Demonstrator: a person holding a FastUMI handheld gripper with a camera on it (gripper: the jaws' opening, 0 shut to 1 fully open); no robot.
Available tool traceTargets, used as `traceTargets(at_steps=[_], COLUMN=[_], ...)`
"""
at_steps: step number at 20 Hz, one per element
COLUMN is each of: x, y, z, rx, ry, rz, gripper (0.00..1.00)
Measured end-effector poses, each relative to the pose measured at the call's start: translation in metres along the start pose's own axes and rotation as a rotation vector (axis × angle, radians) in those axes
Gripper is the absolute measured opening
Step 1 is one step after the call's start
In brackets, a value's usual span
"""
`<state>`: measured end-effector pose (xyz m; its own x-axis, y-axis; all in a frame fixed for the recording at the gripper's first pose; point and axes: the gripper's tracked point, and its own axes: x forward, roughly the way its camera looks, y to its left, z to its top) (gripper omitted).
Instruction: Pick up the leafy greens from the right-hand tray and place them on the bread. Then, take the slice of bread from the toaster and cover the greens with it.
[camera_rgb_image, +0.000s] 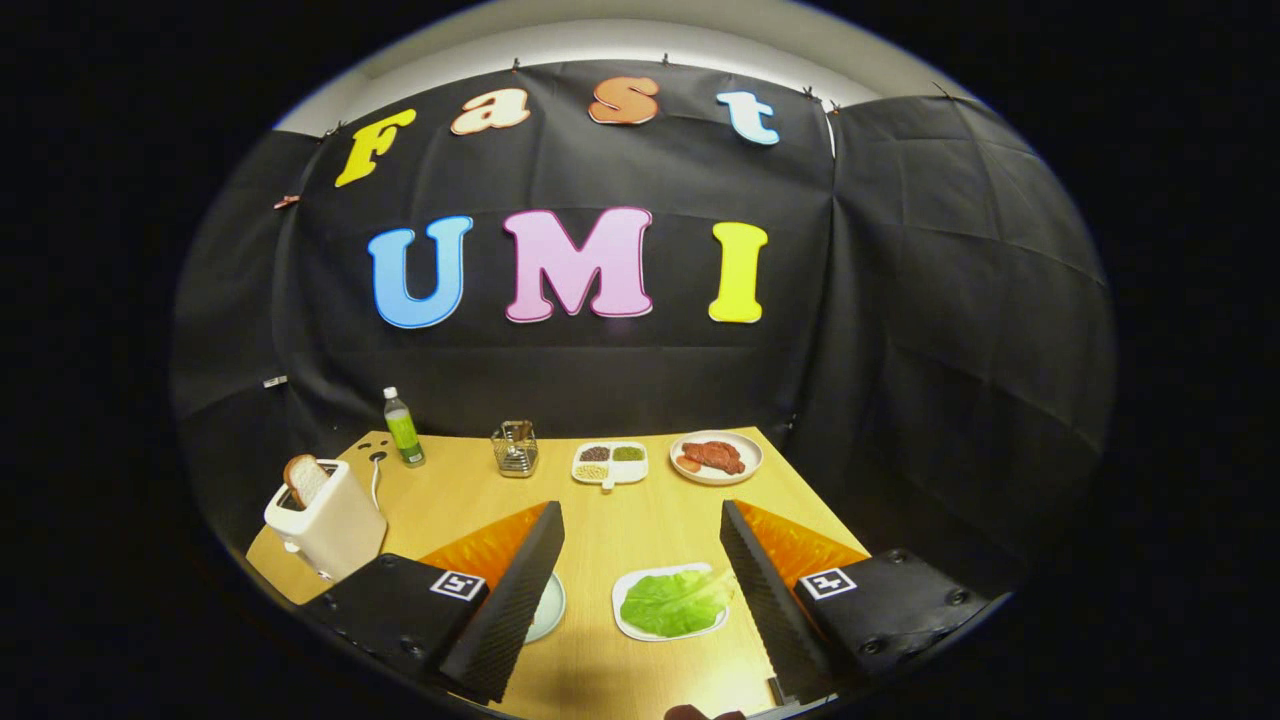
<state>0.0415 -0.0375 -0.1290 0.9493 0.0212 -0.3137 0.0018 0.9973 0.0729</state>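
One bright, crinkled green lettuce leaf (672, 602) lies on a white tray (632, 620) between the wide-open, empty fingers (640, 575); one bread slice (305, 479) stands in the single white toaster (326, 520) on the tabletop (640, 520).

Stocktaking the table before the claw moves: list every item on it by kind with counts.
Claw open above the table.
Toasters: 1
Bread slices: 1, in the toaster
Bottles: 1
Glass holders: 1
Dishes: 4 — greens tray, divided tray, meat plate, plate behind one finger
Total: 8
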Motion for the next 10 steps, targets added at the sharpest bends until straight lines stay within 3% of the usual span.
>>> traceTargets(at_steps=[10], x=[0.083], y=[-0.023], z=[-0.103], rx=[0.021], ry=[0.289], rz=[-0.012], gripper=[0.98])
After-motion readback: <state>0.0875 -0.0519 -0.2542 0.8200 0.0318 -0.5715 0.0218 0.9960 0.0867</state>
